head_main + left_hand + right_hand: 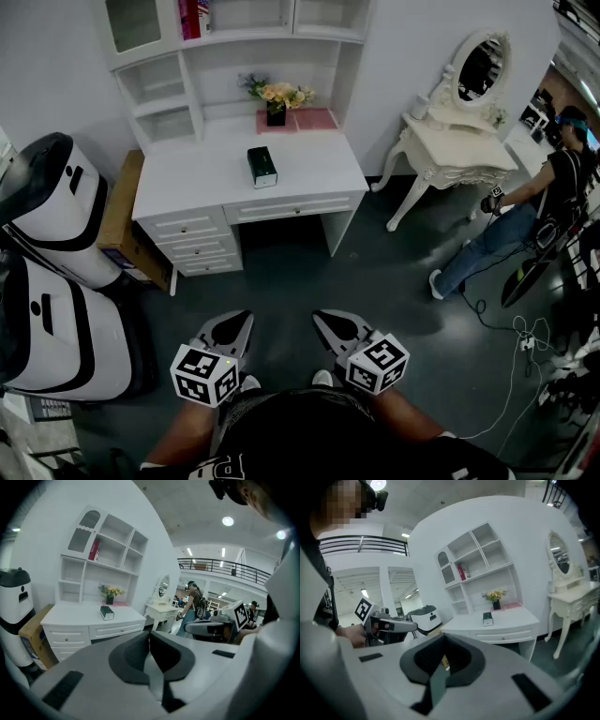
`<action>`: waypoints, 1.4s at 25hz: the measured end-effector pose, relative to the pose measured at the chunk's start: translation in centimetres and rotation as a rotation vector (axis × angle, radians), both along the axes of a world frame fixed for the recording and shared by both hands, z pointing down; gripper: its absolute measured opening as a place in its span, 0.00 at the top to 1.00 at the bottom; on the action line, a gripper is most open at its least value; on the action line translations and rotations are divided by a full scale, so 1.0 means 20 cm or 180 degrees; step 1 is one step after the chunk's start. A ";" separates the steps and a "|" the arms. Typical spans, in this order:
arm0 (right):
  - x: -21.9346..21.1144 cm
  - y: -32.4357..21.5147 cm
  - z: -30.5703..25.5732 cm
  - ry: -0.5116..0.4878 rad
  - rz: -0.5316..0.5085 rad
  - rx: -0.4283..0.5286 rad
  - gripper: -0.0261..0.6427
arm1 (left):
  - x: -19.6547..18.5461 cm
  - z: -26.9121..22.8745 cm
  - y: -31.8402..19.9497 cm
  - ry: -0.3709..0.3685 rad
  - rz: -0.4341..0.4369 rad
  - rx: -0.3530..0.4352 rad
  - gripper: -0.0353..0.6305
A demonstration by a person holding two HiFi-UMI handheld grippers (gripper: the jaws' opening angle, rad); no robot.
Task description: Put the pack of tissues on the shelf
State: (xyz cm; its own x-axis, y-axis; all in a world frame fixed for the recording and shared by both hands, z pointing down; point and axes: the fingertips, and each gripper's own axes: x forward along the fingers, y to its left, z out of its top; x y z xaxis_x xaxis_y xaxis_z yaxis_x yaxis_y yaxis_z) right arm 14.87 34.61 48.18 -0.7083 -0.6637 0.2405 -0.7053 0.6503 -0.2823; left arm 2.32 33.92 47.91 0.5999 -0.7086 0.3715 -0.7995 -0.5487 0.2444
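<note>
With left tongs [232, 328] and right tongs [333, 326] clenched empty, could topple tissues [262, 167] on tabletop [197, 174] unless opened first.

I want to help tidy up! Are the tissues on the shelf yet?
Not yet; nothing looks done. The pack of tissues lies on the desk, below the shelf. Nothing is in hand: the left gripper and right gripper are both shut and empty, back from the desk. Left to do: go over, grab the pack, lift it onto the shelf.
</note>
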 end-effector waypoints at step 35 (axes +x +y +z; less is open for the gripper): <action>-0.40 -0.01 0.01 0.0079 0.0088 0.0012 0.95 | -0.39 0.02 -0.03 -0.0084 0.0079 0.0118 0.92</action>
State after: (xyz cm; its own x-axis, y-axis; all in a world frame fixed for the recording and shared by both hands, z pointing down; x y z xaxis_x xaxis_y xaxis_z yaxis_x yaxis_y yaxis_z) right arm 6.80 34.48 48.35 -0.6835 -0.6839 0.2552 -0.7297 0.6316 -0.2619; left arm -5.48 33.37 48.36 0.6078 -0.7072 0.3611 -0.7914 -0.5767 0.2027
